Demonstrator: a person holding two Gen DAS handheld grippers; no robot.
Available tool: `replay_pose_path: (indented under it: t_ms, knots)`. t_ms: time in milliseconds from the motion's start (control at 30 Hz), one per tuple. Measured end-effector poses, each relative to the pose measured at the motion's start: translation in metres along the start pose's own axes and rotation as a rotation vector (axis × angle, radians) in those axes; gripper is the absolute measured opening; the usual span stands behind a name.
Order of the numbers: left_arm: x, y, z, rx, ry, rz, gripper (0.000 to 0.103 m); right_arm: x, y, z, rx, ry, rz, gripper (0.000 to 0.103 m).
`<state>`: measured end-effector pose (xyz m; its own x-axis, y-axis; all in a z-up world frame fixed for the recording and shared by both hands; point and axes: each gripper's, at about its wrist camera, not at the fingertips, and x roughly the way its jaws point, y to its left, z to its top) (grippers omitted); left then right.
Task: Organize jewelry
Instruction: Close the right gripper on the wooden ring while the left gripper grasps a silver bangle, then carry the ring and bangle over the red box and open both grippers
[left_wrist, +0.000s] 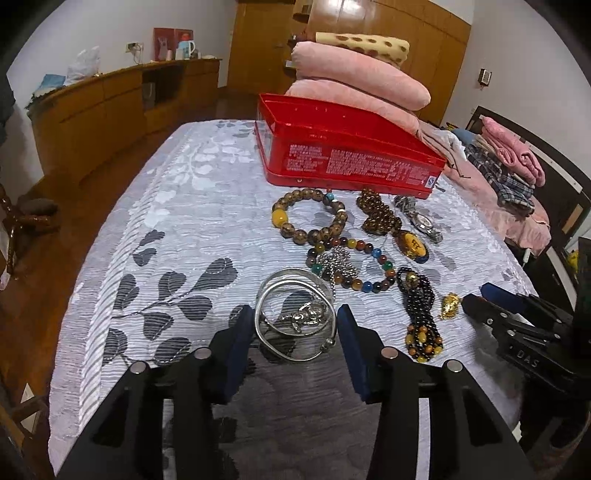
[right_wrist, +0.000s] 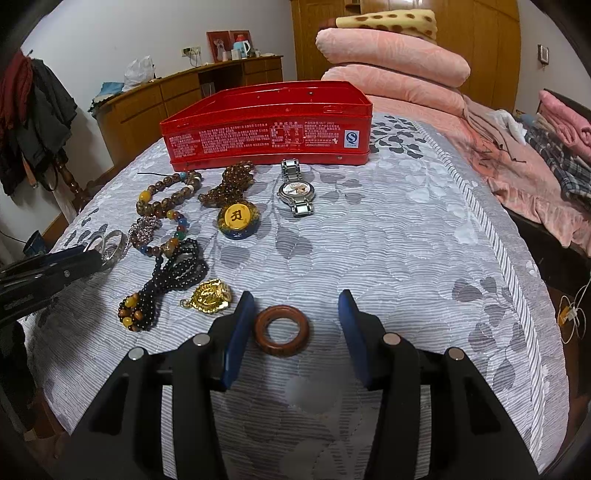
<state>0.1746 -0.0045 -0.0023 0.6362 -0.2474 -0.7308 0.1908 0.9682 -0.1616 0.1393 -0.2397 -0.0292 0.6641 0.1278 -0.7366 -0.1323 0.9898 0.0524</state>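
At the near edge of the bed (right_wrist: 406, 236), the right gripper (right_wrist: 295, 328) has its fingers partly open around a brown wooden ring (right_wrist: 281, 330) lying flat on the grey leaf-patterned cover; the left pad sits just beside the ring, the right pad stands clear of it. The left gripper (left_wrist: 295, 325) has its fingers on either side of stacked silver bangles (left_wrist: 295, 317) with a small silver charm inside them; whether the pads press the bangles I cannot tell. Between the two grippers lie a gold pendant (right_wrist: 210, 295) and a black bead strand (right_wrist: 173, 273). Further in come a multicoloured bead bracelet (left_wrist: 351, 266), a brown bead bracelet (left_wrist: 310, 218), an amber pendant (right_wrist: 238, 219) and a wristwatch (right_wrist: 295, 192). Beyond them, toward the far edge, sits the open red tin (right_wrist: 266, 136), with folded pink blankets (right_wrist: 391, 62) behind.
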Motion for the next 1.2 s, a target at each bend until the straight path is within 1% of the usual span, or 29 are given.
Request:
replay_pose_path:
  t_ms: [100, 167, 200, 533, 700, 800, 967, 1200]
  knots:
    - [-0.003, -0.001, -0.001, 0.001, -0.006, 0.009, 0.046, -0.001, -0.002, 0.0, 0.009, -0.002, -0.009, 0.04]
    - [-0.003, -0.002, -0.001, 0.003, -0.011, 0.014, 0.046, -0.001, -0.002, 0.0, 0.009, -0.002, -0.015, 0.034]
    - [-0.004, -0.003, -0.001, 0.008, -0.014, 0.018, 0.046, -0.002, -0.002, 0.0, 0.007, -0.002, -0.019, 0.029]
    - [-0.009, -0.005, -0.003, 0.009, -0.032, 0.015, 0.046, -0.005, -0.001, -0.002, 0.001, -0.001, -0.019, 0.028]
    - [-0.013, -0.007, 0.001, 0.013, -0.048, 0.004, 0.046, -0.013, -0.001, 0.003, -0.002, -0.028, -0.014, 0.028]
    - [-0.015, -0.009, 0.009, 0.016, -0.066, -0.005, 0.046, -0.019, -0.001, 0.013, -0.01, -0.056, -0.019, 0.028]
    - [-0.015, -0.015, 0.028, 0.027, -0.104, -0.01, 0.046, -0.026, -0.005, 0.04, -0.011, -0.111, -0.019, 0.028]
    - [-0.007, -0.02, 0.063, 0.031, -0.151, -0.002, 0.046, -0.018, -0.011, 0.084, 0.008, -0.163, -0.001, 0.028]
